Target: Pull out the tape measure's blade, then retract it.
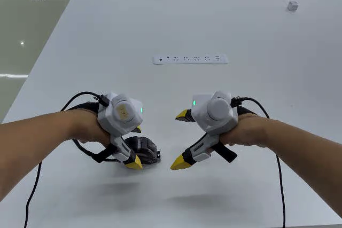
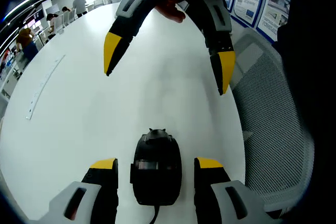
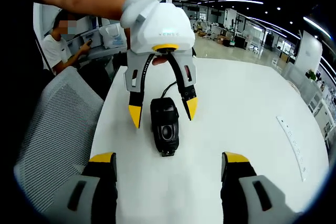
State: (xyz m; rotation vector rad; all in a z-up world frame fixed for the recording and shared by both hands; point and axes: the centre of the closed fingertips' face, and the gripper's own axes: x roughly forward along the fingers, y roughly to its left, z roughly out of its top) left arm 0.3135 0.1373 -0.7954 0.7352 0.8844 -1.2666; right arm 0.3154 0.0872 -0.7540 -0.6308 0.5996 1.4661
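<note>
On the near part of the white table (image 1: 214,25), the left gripper (image 1: 136,147) straddles the black tape measure (image 2: 156,169), jaws just beside its sides, not yet clamping. To the right, the right gripper (image 1: 180,140) faces it, spread wide and empty. The case looks hard, dense and slick, so squeeze its flat sides; the blade tip (image 3: 167,153) is likely thin and springy.

A white workbench (image 1: 107,36) bears a power strip (image 1: 190,59); a grey mesh chair (image 3: 52,129) stands beside it.
</note>
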